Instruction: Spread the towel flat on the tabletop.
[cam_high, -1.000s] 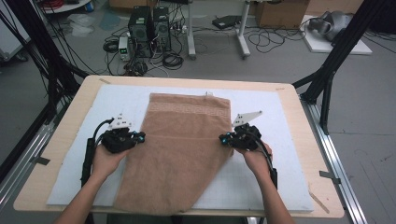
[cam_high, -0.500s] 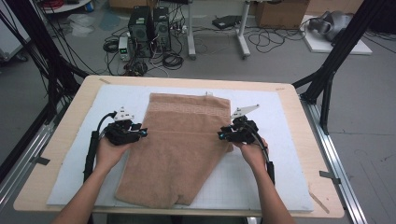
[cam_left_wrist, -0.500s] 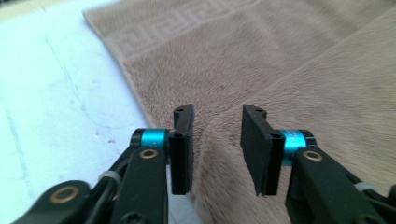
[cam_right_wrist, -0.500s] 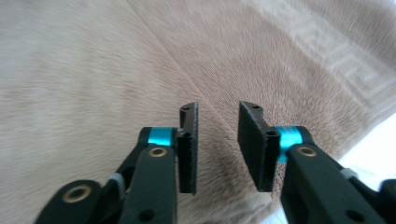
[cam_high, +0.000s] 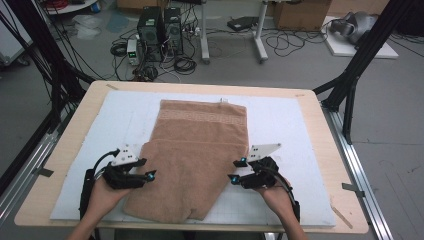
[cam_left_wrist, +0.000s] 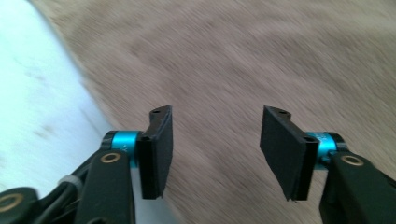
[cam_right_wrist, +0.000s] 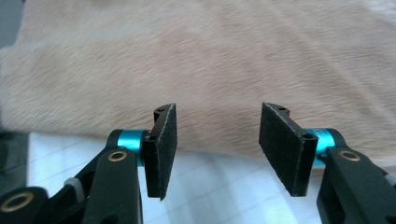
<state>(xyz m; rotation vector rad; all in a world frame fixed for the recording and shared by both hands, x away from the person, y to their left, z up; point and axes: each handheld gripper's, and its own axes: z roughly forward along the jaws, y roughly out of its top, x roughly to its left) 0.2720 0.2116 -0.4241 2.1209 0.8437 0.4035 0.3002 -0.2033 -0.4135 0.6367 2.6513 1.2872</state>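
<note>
Where the person's forearms enter at the near edge of the table, two hand-held grippers flank one brown towel.

Item, left gripper: held at the towel's left edge. Jaws have just been opening and stand about half apart, with nothing between the pads. Seen from the left gripper view, the left gripper looks over the towel, whose edge runs under the left-hand jaw, with white mat beside it (the pile is blurred).

Item, right gripper: held at the towel's right edge, near the fold. Jaws likewise have just been opening, about half apart, gripping nothing. Seen from the right gripper view, the right gripper sits over the mat, the towel lying just beyond the jaw tips.

Item, towel: lies flat on the white mat in the middle of the table, its near part folded over onto itself, so the doubled near half ends in a fold line across the middle; the far half lies single, with a woven band near its far edge.

Beyond the table: computer towers and loose cables on the floor.
</note>
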